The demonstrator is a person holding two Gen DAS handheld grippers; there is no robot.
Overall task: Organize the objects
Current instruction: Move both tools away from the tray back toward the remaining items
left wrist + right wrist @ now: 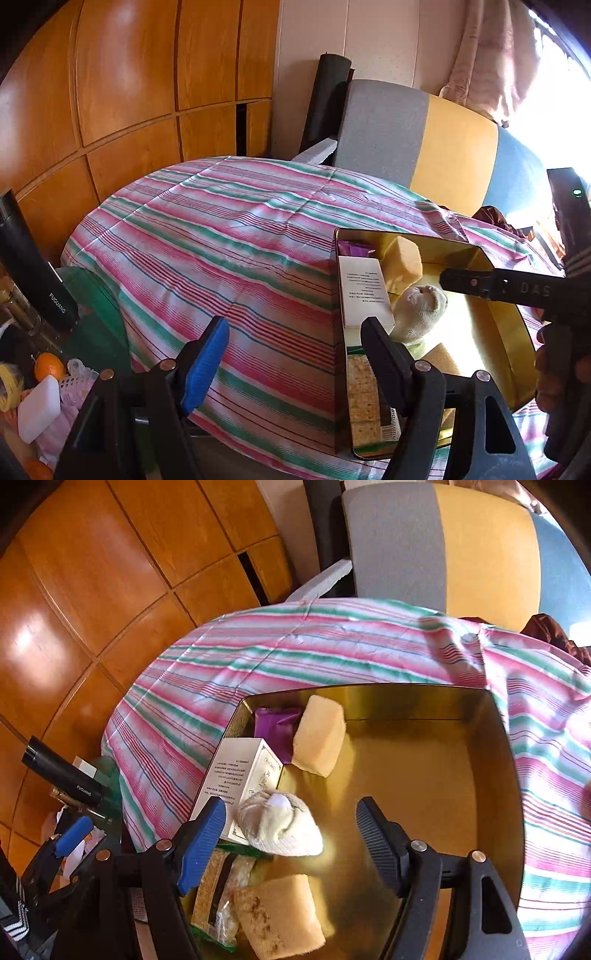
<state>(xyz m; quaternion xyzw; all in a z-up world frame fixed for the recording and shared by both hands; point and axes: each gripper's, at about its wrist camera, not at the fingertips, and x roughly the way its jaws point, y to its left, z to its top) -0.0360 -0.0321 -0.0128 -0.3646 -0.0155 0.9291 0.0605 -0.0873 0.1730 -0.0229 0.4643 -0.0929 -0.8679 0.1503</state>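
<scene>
Through the left wrist camera we see our left gripper [295, 332] with jaws spread and empty, straddling the near left wall of the gold tin [476, 251] on the striped cloth [221, 240]; the tin holds a white carton [364, 291], a rolled sock [421, 310] and crackers [364, 387]. Outside wait one orange [50, 365] and one white block [38, 410]. From the right wrist camera, our right gripper [291, 834] hangs open above the tin, holding nothing. We count two sponges [319, 734], one purple packet [275, 725], one sock. We judge the sock soft, light and forgiving; pinch it across its bunched middle.
</scene>
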